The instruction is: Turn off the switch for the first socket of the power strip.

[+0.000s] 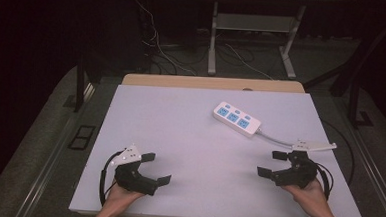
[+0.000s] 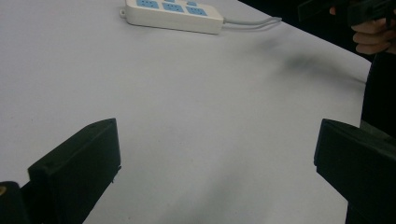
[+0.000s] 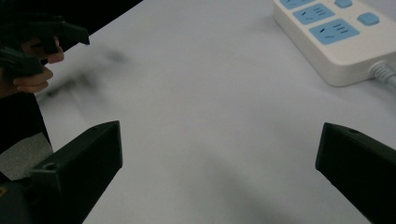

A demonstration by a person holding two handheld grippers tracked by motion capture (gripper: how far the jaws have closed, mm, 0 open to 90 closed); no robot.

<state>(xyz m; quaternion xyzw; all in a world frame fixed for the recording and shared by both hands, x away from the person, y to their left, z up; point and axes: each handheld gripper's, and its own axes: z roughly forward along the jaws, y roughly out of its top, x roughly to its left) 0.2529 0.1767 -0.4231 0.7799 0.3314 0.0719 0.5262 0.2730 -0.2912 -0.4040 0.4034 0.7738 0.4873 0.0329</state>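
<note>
Both tools, left tool (image 1: pixel 155 167) and right tool (image 1: pixel 271 163), sit wide open near the rigid white plastic power strip with blue sockets (image 1: pixel 236 119), probably light, best pinched across its narrow sides.

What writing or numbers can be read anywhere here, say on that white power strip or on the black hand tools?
None can be read.
Power strip: blue socket faces and buttons carry no legible lettering.
Left gripper and right gripper: no label or number visible.
White table: unmarked.
</note>
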